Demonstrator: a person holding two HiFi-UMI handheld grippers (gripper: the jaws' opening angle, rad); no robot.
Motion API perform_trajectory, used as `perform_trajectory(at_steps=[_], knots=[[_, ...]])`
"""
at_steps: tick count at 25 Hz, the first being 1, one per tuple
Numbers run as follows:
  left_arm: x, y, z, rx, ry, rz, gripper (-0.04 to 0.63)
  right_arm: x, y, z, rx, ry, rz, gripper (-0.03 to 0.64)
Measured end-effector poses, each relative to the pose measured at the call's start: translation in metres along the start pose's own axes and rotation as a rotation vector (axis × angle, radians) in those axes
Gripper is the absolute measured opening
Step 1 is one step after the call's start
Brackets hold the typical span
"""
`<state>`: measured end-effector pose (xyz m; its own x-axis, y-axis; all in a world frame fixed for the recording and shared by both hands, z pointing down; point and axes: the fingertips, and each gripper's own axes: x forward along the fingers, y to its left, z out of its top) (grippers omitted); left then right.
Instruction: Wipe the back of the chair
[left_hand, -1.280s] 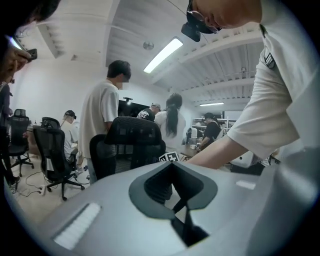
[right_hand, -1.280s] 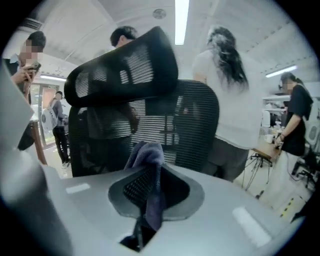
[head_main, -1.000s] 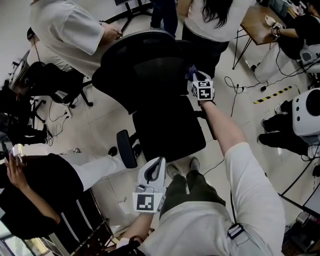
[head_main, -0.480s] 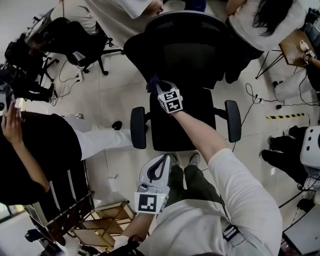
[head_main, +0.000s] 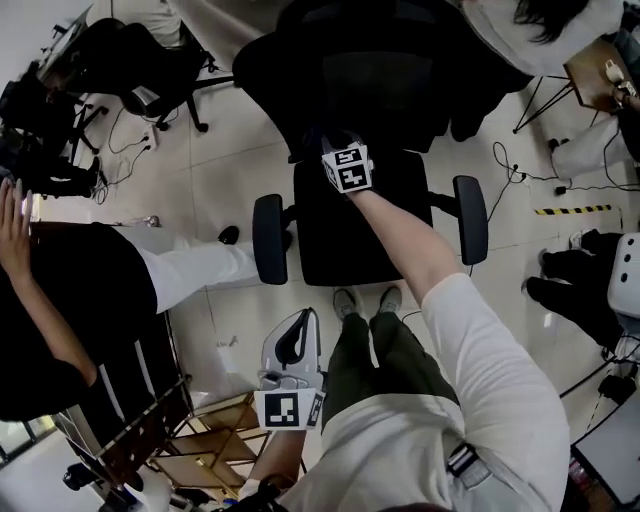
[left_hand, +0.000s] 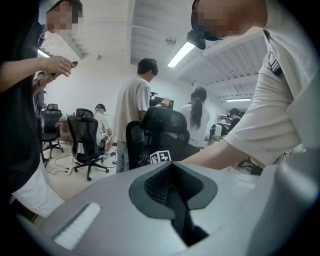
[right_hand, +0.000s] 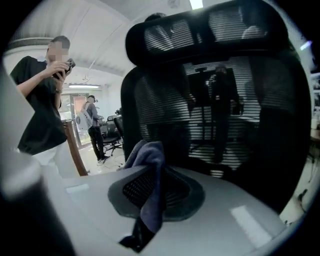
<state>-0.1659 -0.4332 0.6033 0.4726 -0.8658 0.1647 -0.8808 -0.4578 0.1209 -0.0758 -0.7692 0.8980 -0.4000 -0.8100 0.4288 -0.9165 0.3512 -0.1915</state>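
The chair (head_main: 345, 240) is a black office model. A padded, roughly square seat is seen at the centre of the head view, flanked by two oblong padded armrests (head_main: 268, 238). The backrest (right_hand: 215, 115) is made of black mesh stretched in a rigid frame. In the right gripper view the weave appears as fine horizontal bands, partly see-through, with a curved headrest (right_hand: 210, 30) across the top. The chair stands on a glossy floor (head_main: 220, 180) of pale tiles.

The cloth (right_hand: 150, 165) is a soft, napped fabric of bluish-purple colour. It is folded into a narrow strip that stands up above the jaws and hangs down below them.

The right gripper (right_hand: 152, 195) is clamped on the cloth, which is pinched between the ribbed pads. In the head view the right gripper (head_main: 330, 145) is held at the lower edge of the backrest, just above the rear of the seat. In its own view the mesh fills the frame directly ahead of the cloth. Contact between cloth and mesh cannot be confirmed.

The left gripper (left_hand: 175, 195) has its jaws closed together with nothing between them. It is seen low in the head view (head_main: 298, 335), well apart from the chair.
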Motion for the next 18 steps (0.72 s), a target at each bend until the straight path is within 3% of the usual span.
perform_trajectory(at_steps=[5, 10, 14, 18], knots=[[0.031, -0.036, 0.033, -0.002, -0.009, -0.111, 0.000, -0.070, -0.140, -0.010, 0.059, 0.039, -0.196, 0.034], [0.050, -0.073, 0.029, 0.011, 0.008, -0.196, 0.000, -0.137, -0.255, -0.034, 0.097, 0.085, -0.349, 0.034], [0.060, -0.086, 0.016, 0.014, 0.035, -0.227, 0.000, -0.154, -0.279, -0.032, 0.105, 0.070, -0.362, 0.034], [0.064, -0.086, 0.015, 0.015, 0.036, -0.221, 0.001, -0.147, -0.242, -0.027, 0.183, 0.006, -0.300, 0.034]])
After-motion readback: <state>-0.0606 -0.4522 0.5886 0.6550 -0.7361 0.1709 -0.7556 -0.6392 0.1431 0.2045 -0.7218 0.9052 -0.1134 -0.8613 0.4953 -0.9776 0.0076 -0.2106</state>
